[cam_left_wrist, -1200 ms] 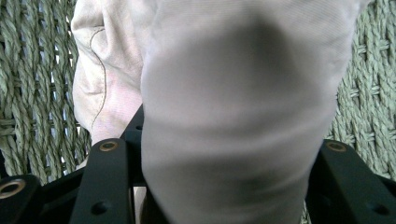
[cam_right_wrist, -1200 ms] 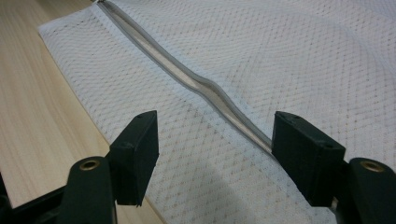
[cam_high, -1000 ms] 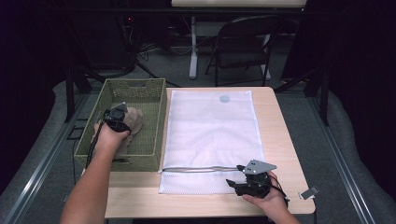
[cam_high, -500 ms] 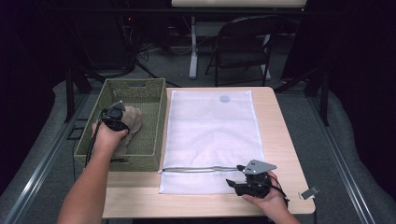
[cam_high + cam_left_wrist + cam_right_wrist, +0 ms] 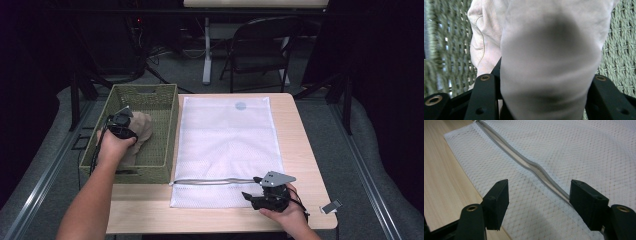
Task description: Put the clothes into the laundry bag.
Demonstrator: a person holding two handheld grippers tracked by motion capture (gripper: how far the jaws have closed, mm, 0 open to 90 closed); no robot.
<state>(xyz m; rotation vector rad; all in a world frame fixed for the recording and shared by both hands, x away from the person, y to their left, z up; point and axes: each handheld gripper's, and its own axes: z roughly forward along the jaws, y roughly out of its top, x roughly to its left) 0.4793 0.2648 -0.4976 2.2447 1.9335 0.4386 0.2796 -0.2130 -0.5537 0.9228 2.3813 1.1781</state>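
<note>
A light wooden table [image 5: 300,165] fills the middle of the high view. Most of its top, from the centre out to 12 o'clock, is covered by a white mesh bag [image 5: 227,145] lying flat, with a grey zipper [image 5: 210,181] running across its near end toward 6 o'clock. In the right gripper view the same mesh bag [image 5: 579,150] spreads over the tabletop [image 5: 446,177], and the zipper [image 5: 524,161] crosses it on a slant, slightly humped in the middle.

At 9 o'clock on the table stands a green woven basket [image 5: 162,135]. Inside it lies a beige cloth [image 5: 142,131], bunched up. The left gripper [image 5: 120,121], held in the person's left hand [image 5: 114,145], reaches into the basket and is clamped on that cloth. In the left gripper view the cloth [image 5: 549,55] bulges thick between the two black jaws, with the basket's weave [image 5: 621,57] behind it.

At 5 o'clock, the right gripper [image 5: 248,195] rests low at the near edge of the bag, held by the right hand [image 5: 285,212]. Its jaws stand well apart with nothing between them, and the zipper runs past the tip of one jaw.

A small grey clip-like piece [image 5: 331,206] lies near the table's corner at 4 o'clock; what it is cannot be told.
</note>
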